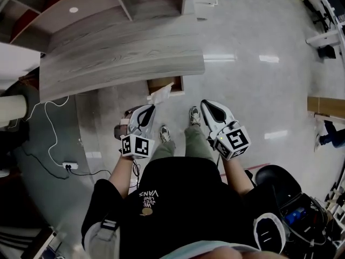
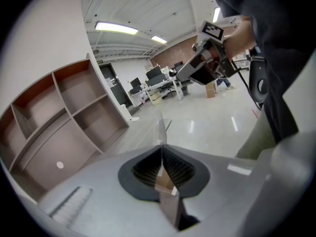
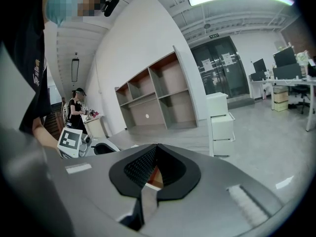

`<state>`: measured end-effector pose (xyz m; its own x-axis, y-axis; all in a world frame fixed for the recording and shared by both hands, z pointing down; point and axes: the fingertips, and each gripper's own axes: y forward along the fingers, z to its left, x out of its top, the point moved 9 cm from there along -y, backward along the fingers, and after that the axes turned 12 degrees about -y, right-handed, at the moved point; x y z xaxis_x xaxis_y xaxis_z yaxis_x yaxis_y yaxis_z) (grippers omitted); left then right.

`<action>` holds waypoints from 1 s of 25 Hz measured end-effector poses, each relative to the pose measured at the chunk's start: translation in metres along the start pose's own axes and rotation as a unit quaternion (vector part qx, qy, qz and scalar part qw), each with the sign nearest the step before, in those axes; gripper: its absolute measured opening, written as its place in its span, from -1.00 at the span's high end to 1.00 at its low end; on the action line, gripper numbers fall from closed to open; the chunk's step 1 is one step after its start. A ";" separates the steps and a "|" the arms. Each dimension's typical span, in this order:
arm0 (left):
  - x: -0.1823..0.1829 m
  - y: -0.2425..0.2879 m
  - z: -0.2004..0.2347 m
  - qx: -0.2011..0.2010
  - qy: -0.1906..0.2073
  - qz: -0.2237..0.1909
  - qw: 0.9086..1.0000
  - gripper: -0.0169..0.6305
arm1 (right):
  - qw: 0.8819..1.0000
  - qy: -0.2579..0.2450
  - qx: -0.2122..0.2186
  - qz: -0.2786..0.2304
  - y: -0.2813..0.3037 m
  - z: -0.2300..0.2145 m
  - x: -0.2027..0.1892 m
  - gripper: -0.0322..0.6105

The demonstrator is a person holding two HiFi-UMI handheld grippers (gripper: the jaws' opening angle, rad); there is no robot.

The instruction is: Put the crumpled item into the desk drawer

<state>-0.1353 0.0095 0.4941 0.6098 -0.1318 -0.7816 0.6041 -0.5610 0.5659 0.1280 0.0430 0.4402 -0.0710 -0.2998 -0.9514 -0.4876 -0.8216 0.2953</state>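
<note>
A grey wooden desk (image 1: 118,53) stands ahead of me in the head view. Under its near edge a brown drawer (image 1: 171,83) is pulled open. A white crumpled item (image 1: 160,94) shows at the drawer's front left corner; whether it rests inside I cannot tell. My left gripper (image 1: 149,109) is held just short of that item, jaws pressed together and empty. My right gripper (image 1: 207,106) hangs further right over the floor, also shut and empty. In the left gripper view the left gripper (image 2: 161,132) is closed, as is the right gripper (image 3: 156,151) in its own view.
An open shelf unit (image 1: 81,4) stands behind the desk. A cable runs to a power strip (image 1: 70,166) on the floor at left. A white drawer cabinet (image 3: 220,125) and a standing person (image 3: 76,110) are in the room. My feet (image 1: 164,134) are below the drawer.
</note>
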 end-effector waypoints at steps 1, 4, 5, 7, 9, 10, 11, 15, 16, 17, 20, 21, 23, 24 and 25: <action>-0.002 0.004 0.000 -0.001 0.000 0.005 1.000 0.76 | 1.000 0.003 0.001 0.001 0.002 -0.001 -0.002 0.89; -0.011 0.016 0.002 -0.005 -0.003 0.017 1.000 0.76 | 1.000 0.008 0.004 0.008 0.011 -0.004 -0.007 0.89; -0.014 0.020 0.003 -0.007 -0.003 0.021 1.000 0.76 | 1.000 0.011 0.006 0.011 0.014 -0.005 -0.010 0.89; -0.018 0.029 0.004 -0.010 -0.003 0.026 1.000 0.76 | 1.000 0.015 0.011 0.016 0.020 -0.007 -0.015 0.89; -0.022 0.037 0.003 -0.014 -0.001 0.031 0.999 0.76 | 0.999 0.018 0.017 0.020 0.023 -0.007 -0.019 0.89; -0.023 0.040 0.001 -0.017 -0.001 0.034 0.999 0.76 | 0.999 0.019 0.020 0.022 0.024 -0.007 -0.022 0.89; -0.025 0.043 0.000 -0.019 0.000 0.036 0.999 0.76 | 0.999 0.021 0.024 0.024 0.025 -0.006 -0.024 0.89; -0.033 0.055 -0.004 -0.029 0.000 0.044 0.999 0.76 | 0.999 0.028 0.028 0.030 0.030 -0.004 -0.036 0.89; -0.036 0.058 -0.004 -0.033 0.001 0.046 0.998 0.76 | 0.999 0.030 0.028 0.030 0.031 -0.004 -0.038 0.89; -0.039 0.062 -0.004 -0.037 0.002 0.049 0.998 0.76 | 0.999 0.031 0.028 0.031 0.033 -0.004 -0.041 0.89; -0.047 0.073 -0.004 -0.051 0.005 0.060 0.997 0.76 | 0.998 0.033 0.028 0.036 0.040 -0.004 -0.049 0.88; -0.049 0.077 -0.004 -0.056 0.006 0.064 0.996 0.76 | 0.998 0.034 0.029 0.038 0.042 -0.004 -0.052 0.84; -0.055 0.085 -0.004 -0.065 0.010 0.072 0.995 0.76 | 0.998 0.038 0.031 0.043 0.044 -0.004 -0.057 0.82; -0.058 0.090 -0.005 -0.069 0.014 0.076 0.995 0.76 | 0.998 0.040 0.032 0.046 0.045 -0.005 -0.059 0.82; -0.061 0.094 -0.005 -0.073 0.016 0.080 0.994 0.76 | 0.997 0.041 0.033 0.048 0.045 -0.005 -0.062 0.81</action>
<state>-0.1133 -0.0305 0.5965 0.7186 -0.1814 -0.6714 0.5652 -0.4101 0.7158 0.1147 0.0222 0.5129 -0.0497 -0.4158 -0.9081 -0.5377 -0.7551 0.3751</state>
